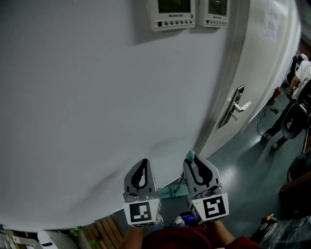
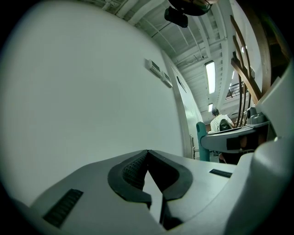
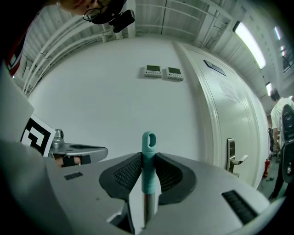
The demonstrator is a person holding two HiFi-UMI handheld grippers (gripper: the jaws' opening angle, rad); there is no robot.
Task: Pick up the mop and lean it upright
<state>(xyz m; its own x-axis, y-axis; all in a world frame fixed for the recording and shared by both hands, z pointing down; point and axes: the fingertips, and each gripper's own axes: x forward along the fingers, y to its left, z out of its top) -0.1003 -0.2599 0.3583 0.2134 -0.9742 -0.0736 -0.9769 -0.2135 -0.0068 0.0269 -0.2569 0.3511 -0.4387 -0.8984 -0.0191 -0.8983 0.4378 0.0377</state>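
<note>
The mop handle stands upright close to the white wall (image 1: 97, 97), and my right gripper (image 1: 197, 163) is shut on it just below its top. The teal end cap with a hanging hole (image 3: 148, 140) sticks up between the pads, and the metal shaft (image 3: 147, 209) runs down below them. In the head view the teal tip (image 1: 190, 155) shows above the right gripper, and the teal mop head (image 1: 170, 191) lies on the floor at the wall's foot. My left gripper (image 1: 142, 165) is beside the right one, to its left, its jaws shut (image 2: 147, 151) on nothing.
Right of the mop is a white door (image 1: 262, 73) with a metal lever handle (image 1: 236, 107). Two control panels (image 1: 172, 14) hang high on the wall. A person (image 1: 301, 73) and a chair (image 1: 294, 121) are far right on the grey floor. Wooden slats (image 1: 104, 228) lie at the lower left.
</note>
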